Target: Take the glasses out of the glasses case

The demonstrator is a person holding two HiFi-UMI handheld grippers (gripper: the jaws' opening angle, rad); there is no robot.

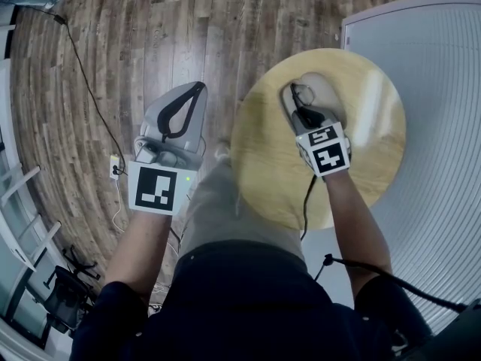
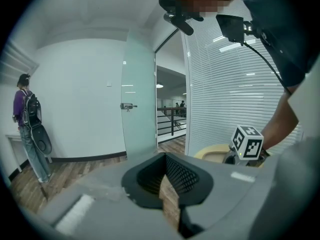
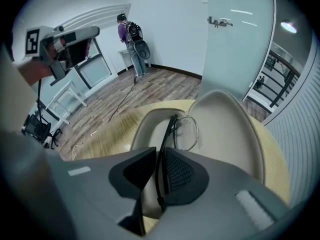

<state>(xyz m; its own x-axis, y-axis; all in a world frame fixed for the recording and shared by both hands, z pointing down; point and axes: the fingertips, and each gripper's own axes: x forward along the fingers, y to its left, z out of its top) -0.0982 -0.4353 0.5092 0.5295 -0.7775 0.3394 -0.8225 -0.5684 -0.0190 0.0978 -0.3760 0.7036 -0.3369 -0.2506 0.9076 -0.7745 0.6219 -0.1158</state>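
Black-templed, wire-rimmed glasses (image 3: 166,134) are pinched by their temples between the right gripper's (image 3: 159,156) jaws, with a lens over the open beige oval glasses case (image 3: 227,129) on the round pale wooden table (image 1: 372,138). Beside the table, the left gripper (image 2: 164,156) hangs over the brown plank floor (image 1: 150,36), its jaws together on nothing.

- Bright, even indoor light; no hard shadows.
- Pale glare streak on round table (image 1: 373,119), right of centre.
- Gripper views: heavy fisheye, dark vignetted corners.
- right gripper (image 3: 160,156) body soft-focus, nearer than table.
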